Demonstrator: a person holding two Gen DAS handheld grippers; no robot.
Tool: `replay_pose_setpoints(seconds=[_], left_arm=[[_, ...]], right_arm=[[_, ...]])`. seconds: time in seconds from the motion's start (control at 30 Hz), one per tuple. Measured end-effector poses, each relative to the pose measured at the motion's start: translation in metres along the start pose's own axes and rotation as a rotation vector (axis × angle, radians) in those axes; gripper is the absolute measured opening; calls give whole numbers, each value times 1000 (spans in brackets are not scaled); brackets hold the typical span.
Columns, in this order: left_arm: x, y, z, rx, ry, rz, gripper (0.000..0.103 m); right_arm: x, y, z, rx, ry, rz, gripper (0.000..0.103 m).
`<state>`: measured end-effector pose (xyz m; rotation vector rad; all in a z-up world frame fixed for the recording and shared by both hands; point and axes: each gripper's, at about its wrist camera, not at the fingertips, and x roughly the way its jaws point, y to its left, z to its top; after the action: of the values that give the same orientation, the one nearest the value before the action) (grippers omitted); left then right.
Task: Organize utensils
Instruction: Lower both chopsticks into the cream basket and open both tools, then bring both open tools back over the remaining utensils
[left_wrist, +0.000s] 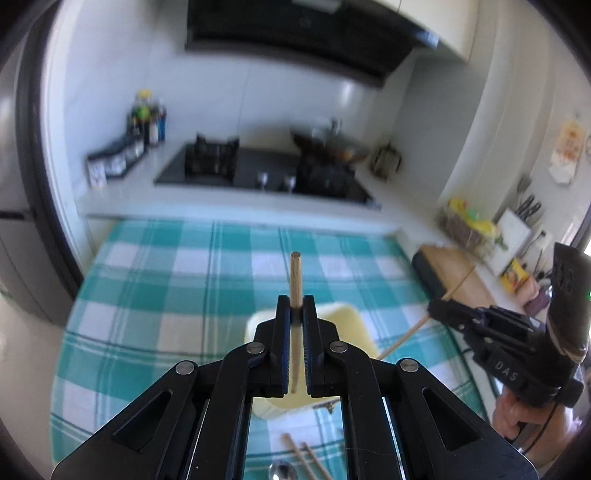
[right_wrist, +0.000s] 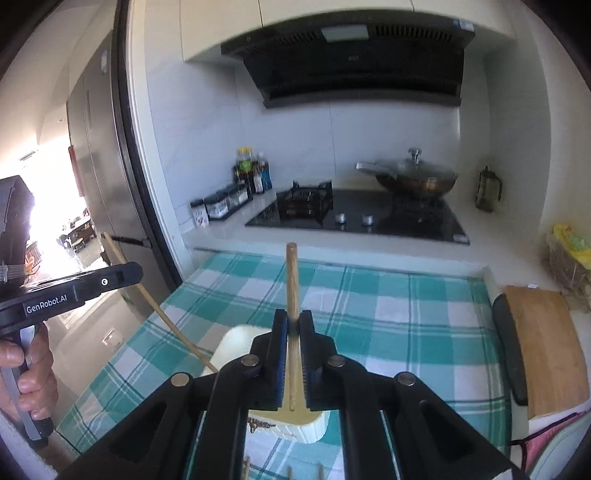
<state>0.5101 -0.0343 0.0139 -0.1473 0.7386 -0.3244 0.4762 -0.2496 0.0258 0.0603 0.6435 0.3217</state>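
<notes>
Left gripper (left_wrist: 296, 306): matt black plastic, silver metal pivots, gripping a pale wooden chopstick (left_wrist: 295, 277). Right gripper (right_wrist: 293, 321): same finish, blue ribbed pads, gripping its own smooth wooden chopstick (right_wrist: 291, 280). Beneath both: checked woven tablecloth (right_wrist: 388, 314); cream holder (right_wrist: 236, 343), appearing smooth plastic, lying blurred.

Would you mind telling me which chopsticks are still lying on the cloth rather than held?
The loose pair at the near edge, beside the spoon. The others are clamped: one chopstick in the left gripper, one in the right gripper.
</notes>
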Motion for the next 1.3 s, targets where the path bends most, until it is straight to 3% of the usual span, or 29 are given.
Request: replay_pose_setpoints(seconds=[0.1,0.2,0.23,0.27,0.33,0.43,0.53,0.63,0.77,0.87,0.93,1.03,1.2,1.3], left_arm=[[39,4,-14,3,106,12,5],[49,6,-25,-10,126,41,13],[46,9,-28,-22,121,33,32],[40,10,-29,-29,107,30,53],[19,12,-33,-24,60,46,66],[-12,17,-46,12,29,59,77],[-45,27,-86,57,33,92,90],[-68,43,-151,59,63,117,94],[-74,64,-254,-22,126,186,94],[-67,74,-298,-95,153,216,94],[-60,77,-310,-110,157,254,94],[-50,79,-311,-84,136,325,94],[-32,89,-311,-53,149,420,94],[-25,95,-313,-62,165,434,97]], right_arm=[[43,-5,-17,34,141,27,7],[66,-5,-30,29,182,14,10],[68,-5,-32,32,176,15,10],[68,-4,-33,40,167,13,20],[56,-6,-33,67,112,20,37],[25,-8,-32,64,18,2,40],[-17,-9,-46,21,-38,-27,45],[-56,-12,-87,-28,-63,-77,48],[-96,-23,-172,-28,-61,-173,53],[-108,-38,-246,25,-7,-261,53],[-104,-52,-285,77,63,-312,53],[-95,-71,-315,116,138,-371,53],[-83,-90,-330,168,199,-401,53],[-80,-98,-334,207,227,-400,53]])
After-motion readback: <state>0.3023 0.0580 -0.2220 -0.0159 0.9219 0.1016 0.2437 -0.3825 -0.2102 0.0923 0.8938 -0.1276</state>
